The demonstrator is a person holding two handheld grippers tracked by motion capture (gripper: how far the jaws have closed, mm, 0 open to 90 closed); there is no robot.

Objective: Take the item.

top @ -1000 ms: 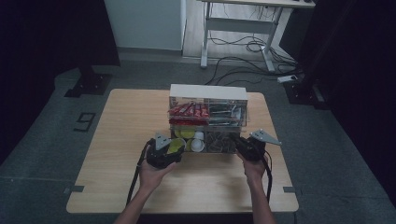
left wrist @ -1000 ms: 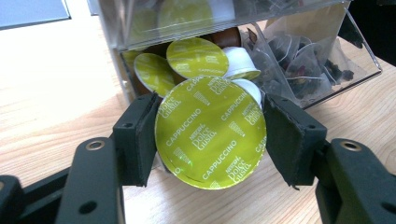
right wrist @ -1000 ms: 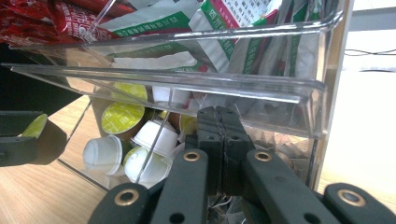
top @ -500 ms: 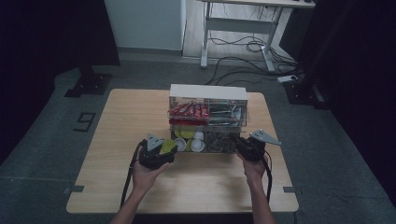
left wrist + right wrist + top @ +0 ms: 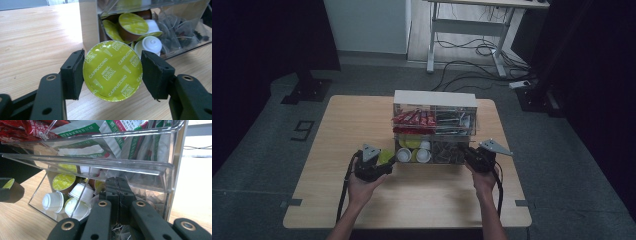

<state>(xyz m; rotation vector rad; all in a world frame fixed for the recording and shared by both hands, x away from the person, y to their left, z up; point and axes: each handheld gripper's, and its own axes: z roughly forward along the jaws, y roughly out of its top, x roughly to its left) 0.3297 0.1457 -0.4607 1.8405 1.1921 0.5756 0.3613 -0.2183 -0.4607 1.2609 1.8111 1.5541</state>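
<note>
Wooden table [image 5: 337, 200] in dark room, clear organizer [image 5: 434, 125] at its middle. Left gripper [image 5: 112, 72] clamps green Cappuccino capsule [image 5: 112, 71] between both pads, just off organizer's lower left corner. Right gripper [image 5: 118, 192] fully closed, empty, tips against organizer's lower right compartment.

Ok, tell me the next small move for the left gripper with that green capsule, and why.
Probably draw the left gripper a little further from the clear organizer, then set the capsule down. The jaws clamp the green cappuccino capsule by its sides, and it hangs above the wooden table, outside the lower compartment where the other capsules lie. The right gripper rests shut at the organizer.
</note>
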